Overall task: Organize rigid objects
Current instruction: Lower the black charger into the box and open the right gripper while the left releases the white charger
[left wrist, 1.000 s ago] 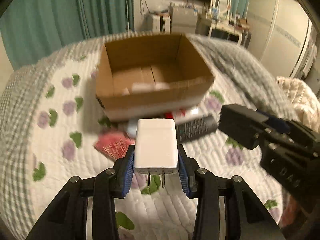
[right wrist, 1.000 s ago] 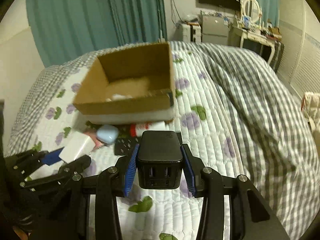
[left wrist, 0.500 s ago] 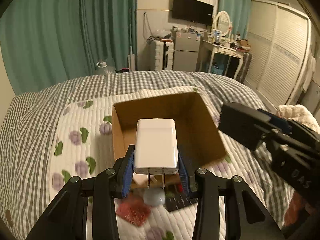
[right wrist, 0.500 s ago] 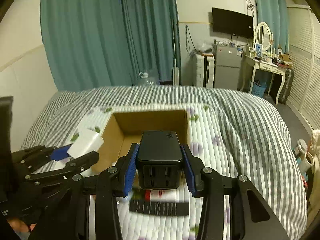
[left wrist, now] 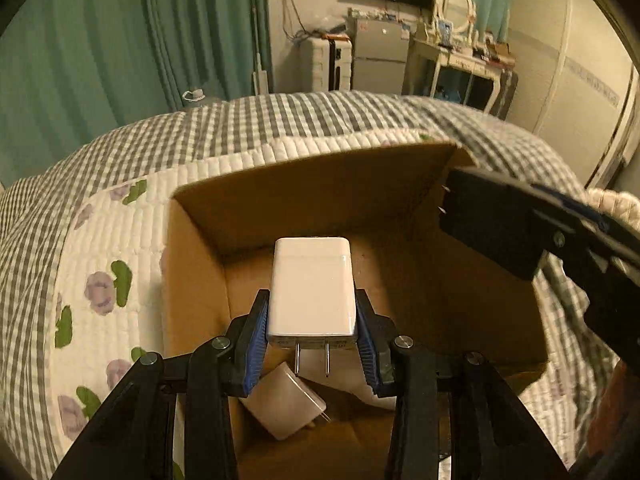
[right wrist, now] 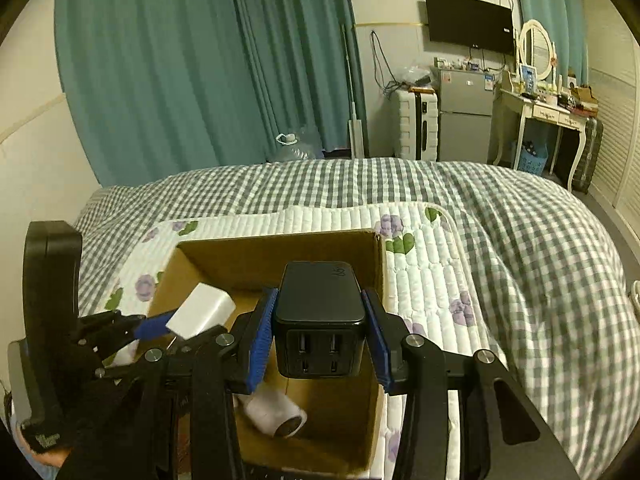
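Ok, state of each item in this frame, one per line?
left tongs: shut on white charger, held over the box.
right tongs: shut on black charger, held over the box.
cardboard box: open-topped, on the quilt.
white adapter: lying loose inside the box.

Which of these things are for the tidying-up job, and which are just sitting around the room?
For the job:
- white charger, held by left gripper
- black charger, held by right gripper
- cardboard box

Just there:
- TV
- mirror
- green curtains
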`<action>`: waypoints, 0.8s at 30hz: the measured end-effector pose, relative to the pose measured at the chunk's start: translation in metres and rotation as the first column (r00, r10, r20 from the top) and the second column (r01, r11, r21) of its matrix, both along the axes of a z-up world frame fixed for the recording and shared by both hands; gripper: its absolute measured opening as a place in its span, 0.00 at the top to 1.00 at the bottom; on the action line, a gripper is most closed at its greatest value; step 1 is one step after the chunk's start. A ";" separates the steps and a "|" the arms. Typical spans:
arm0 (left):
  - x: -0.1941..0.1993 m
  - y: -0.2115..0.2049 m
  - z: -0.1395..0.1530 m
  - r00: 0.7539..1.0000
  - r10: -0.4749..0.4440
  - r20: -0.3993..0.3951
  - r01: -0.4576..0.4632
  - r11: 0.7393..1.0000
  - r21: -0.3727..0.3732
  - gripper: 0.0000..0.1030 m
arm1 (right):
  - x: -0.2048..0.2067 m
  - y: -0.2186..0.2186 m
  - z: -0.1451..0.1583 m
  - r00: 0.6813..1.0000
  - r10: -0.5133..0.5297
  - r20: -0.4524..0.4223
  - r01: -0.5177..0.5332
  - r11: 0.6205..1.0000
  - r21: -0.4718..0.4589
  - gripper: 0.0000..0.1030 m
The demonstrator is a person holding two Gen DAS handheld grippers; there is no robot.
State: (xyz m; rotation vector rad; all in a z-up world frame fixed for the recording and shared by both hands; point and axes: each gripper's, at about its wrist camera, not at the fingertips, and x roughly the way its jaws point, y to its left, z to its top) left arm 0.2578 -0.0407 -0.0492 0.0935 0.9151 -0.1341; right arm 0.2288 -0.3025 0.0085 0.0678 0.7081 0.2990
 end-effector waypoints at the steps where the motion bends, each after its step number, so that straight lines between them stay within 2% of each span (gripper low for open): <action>1: 0.001 -0.001 -0.003 1.000 -0.006 0.000 0.006 1.000 0.005 0.61 | 0.004 0.001 -0.003 1.000 0.001 -0.002 -0.001 1.000 -0.003 0.60; 9: 0.006 0.003 -0.011 1.000 0.021 0.001 -0.021 1.000 0.006 0.57 | 0.023 0.005 -0.024 1.000 0.011 -0.013 -0.011 1.000 -0.022 0.60; 12: 0.002 0.009 -0.004 0.999 0.032 0.021 -0.032 0.999 0.010 0.47 | 0.030 0.009 -0.028 1.000 0.013 -0.015 -0.013 0.999 -0.034 0.60; 14: -0.003 0.012 0.000 0.999 0.040 0.033 -0.040 0.999 0.025 0.47 | 0.035 0.011 -0.030 1.000 0.010 -0.019 -0.011 1.000 -0.027 0.59; 20: -0.026 0.025 0.020 0.996 0.054 0.071 -0.054 0.999 -0.005 0.47 | 0.040 0.012 -0.026 0.999 0.010 -0.035 -0.009 1.000 0.010 0.58; 21: -0.034 0.028 0.027 0.995 0.055 0.087 -0.054 0.998 -0.012 0.47 | 0.038 0.011 -0.022 1.000 -0.003 -0.031 0.004 1.000 0.018 0.48; 22: -0.038 0.028 0.031 0.994 0.054 0.093 -0.053 0.998 -0.018 0.47 | 0.034 0.009 -0.017 0.999 -0.023 -0.023 0.024 1.000 0.015 0.32; 24: -0.053 0.030 0.045 0.993 0.051 0.110 -0.048 0.998 -0.037 0.47 | 0.021 0.005 -0.001 0.999 -0.045 0.009 0.045 0.999 0.010 0.29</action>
